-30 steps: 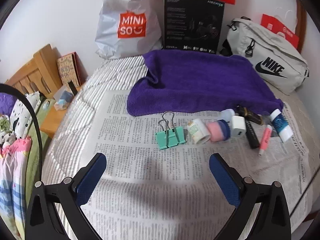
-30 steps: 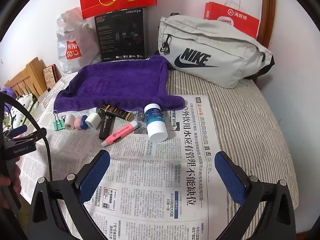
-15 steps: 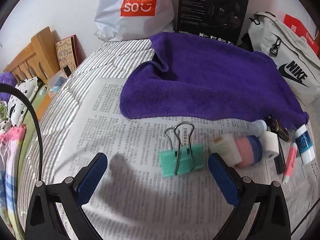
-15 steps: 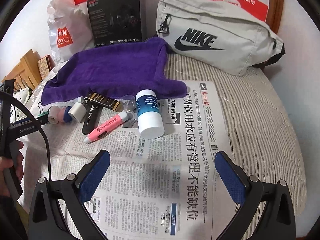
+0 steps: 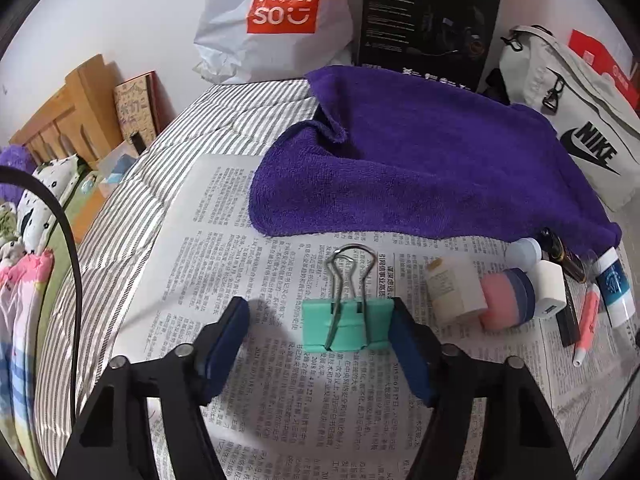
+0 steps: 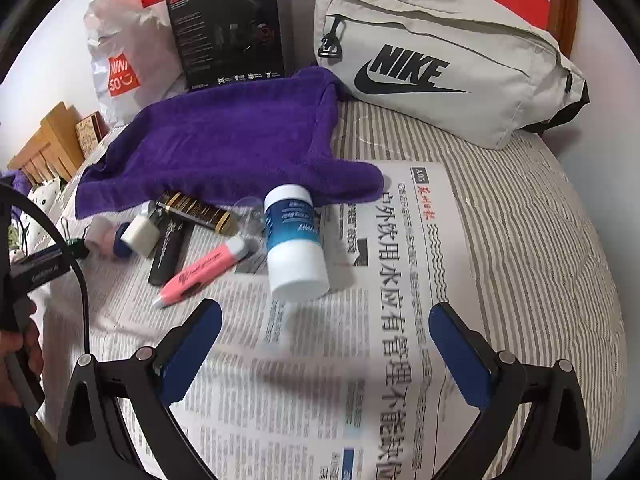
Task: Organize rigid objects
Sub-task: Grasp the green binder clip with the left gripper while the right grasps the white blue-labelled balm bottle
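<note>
- White bag [image 5: 276, 20] at far left reads "MINISO".
- Black box [image 5: 430, 20] beside it reads "HECATE".
- Grey pouch [image 6: 440, 68] reads "NIKE".
- Left hand-held gripper [image 5: 318, 322] is spread, its right pad touching the green binder clip [image 5: 346, 326] lying on the newspaper [image 5: 280, 400].
- Right hand-held gripper [image 6: 326, 330] is spread wide, holding nothing, near the blue-and-white bottle [image 6: 294, 246].

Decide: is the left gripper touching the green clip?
Touching on one side. In the left wrist view, the gripper's right pad meets the clip's edge; newspaper shows between clip and left pad.
</note>
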Available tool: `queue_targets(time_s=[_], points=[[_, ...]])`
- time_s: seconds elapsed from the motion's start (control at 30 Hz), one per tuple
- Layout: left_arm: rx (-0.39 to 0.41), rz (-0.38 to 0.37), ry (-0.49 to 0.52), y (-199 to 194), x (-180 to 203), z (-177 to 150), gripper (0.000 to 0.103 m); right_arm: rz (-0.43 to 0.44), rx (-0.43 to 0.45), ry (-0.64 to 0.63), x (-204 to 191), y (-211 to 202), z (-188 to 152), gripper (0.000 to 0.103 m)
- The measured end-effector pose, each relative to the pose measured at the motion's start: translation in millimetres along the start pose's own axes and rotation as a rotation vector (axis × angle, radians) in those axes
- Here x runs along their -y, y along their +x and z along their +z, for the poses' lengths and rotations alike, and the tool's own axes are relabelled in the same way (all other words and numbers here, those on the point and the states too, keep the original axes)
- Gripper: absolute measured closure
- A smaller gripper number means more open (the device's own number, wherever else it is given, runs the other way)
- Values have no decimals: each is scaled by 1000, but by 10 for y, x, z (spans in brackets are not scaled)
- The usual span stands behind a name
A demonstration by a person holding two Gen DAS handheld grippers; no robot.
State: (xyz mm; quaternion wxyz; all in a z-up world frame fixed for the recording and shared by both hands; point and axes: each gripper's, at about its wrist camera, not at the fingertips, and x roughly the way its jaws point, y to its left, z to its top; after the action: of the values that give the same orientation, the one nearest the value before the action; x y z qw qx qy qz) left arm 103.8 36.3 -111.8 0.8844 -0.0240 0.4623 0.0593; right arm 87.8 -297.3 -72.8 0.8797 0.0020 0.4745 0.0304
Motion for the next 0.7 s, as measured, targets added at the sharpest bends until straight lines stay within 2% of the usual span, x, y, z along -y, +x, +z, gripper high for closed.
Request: queue_targets(time_s=[0.03, 0.1, 0.33, 0.4, 0.47, 0.53, 0.63, 0.7], points=[[7, -7, 5, -7, 1, 5, 52, -7, 1, -2, 11, 36, 38, 1], [11, -20, 13, -14, 9, 18, 63, -18, 0, -7, 24, 90, 98, 5], [18, -28, 39, 3, 29, 21, 63, 15, -26, -30, -21, 359, 306, 11], [20, -30, 47, 7, 34, 20, 63, 1, -39, -57, -70, 445, 336, 19], [28, -41, 52, 15, 31, 17, 63, 13, -64, -69, -101, 521, 352, 37], [26, -46, 55, 19, 25, 22, 63, 20, -86, -82, -136, 584, 357, 44], [27, -54, 57, 30, 19, 29, 63, 5, -66, -119, -183, 603, 348, 48], [29, -57, 58, 32, 20, 27, 63, 25, -47, -117, -175, 601, 349, 61]])
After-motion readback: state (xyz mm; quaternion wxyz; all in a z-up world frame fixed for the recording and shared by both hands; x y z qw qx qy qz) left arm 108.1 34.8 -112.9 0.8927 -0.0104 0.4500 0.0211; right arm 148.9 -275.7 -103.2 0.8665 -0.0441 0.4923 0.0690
